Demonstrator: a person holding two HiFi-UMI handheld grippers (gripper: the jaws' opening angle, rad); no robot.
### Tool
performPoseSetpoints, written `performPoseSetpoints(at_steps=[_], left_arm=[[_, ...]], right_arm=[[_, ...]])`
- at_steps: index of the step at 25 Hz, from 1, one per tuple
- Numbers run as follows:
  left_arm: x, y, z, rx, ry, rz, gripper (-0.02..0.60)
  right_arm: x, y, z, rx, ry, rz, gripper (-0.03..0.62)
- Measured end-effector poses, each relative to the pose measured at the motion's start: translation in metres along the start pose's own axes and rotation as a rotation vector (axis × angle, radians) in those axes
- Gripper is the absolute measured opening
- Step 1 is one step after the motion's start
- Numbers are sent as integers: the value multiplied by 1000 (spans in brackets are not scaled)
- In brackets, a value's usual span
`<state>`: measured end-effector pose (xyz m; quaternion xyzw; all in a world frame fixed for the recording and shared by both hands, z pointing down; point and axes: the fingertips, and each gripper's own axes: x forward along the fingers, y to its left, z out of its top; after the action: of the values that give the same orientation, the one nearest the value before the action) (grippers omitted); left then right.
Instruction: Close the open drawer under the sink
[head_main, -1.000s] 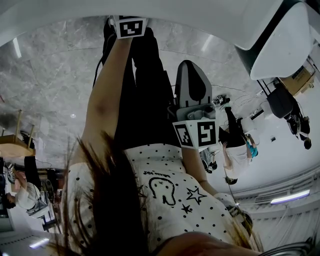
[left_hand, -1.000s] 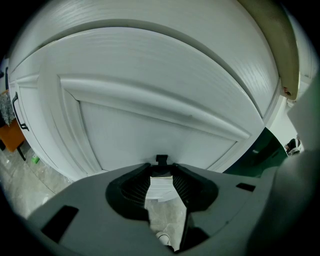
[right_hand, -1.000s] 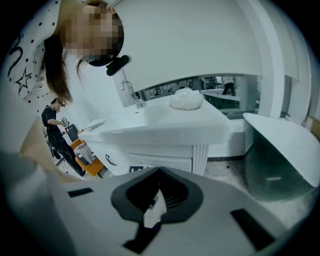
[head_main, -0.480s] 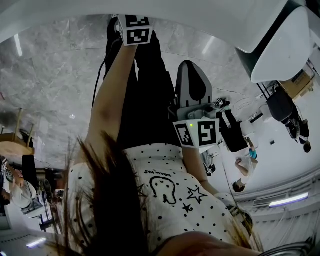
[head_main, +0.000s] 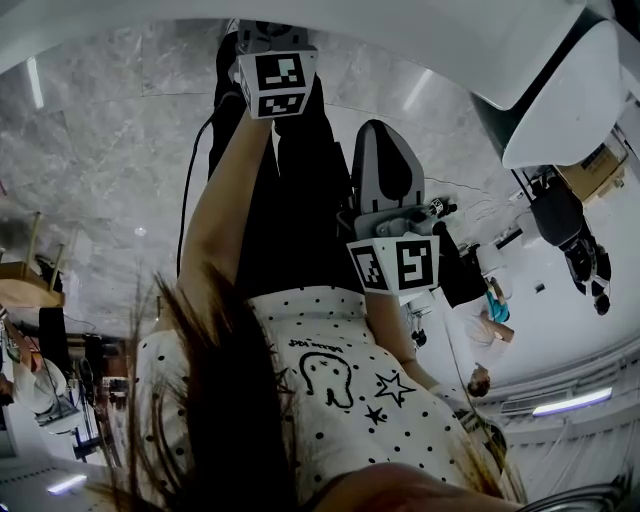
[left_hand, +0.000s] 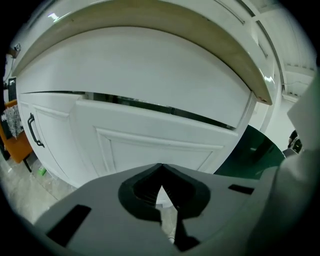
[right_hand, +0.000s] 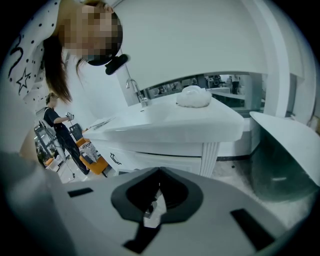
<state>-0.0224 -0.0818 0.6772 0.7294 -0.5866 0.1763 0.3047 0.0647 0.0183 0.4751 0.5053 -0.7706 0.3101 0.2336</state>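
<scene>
Under the countertop: white drawer, its front standing proud of the cabinet with a dark gap along its top; not yet pushed home.
Left gripper: jaws have just been closing and now meet, with nothing between; aimed at the drawer front, likely so it can push with one blunt tip.
Right gripper: jaws together, empty; held back facing the sink and faucet, likely idle.

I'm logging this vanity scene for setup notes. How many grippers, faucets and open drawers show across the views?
Grippers: 2 (left gripper, right gripper)
Faucet: 1
Open drawer: 1
Total: 4
</scene>
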Motion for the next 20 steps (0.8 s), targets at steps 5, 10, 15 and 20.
performPoseSetpoints(at_steps=[5, 10, 15, 20], left_arm=[[-1, -2, 15, -14, -32, -4, 6], [-5, -6, 24, -2, -46, -21, 6], [-9, -2, 25, 7, -47, -24, 5], [-35, -5, 37, 17, -49, -37, 5]], right_arm=[[-1, 0, 3, 0, 3, -2, 14], [-2, 0, 6, 5, 2, -1, 14], [1, 1, 6, 17, -10, 1, 14], [-9, 9, 16, 23, -40, 9, 14]])
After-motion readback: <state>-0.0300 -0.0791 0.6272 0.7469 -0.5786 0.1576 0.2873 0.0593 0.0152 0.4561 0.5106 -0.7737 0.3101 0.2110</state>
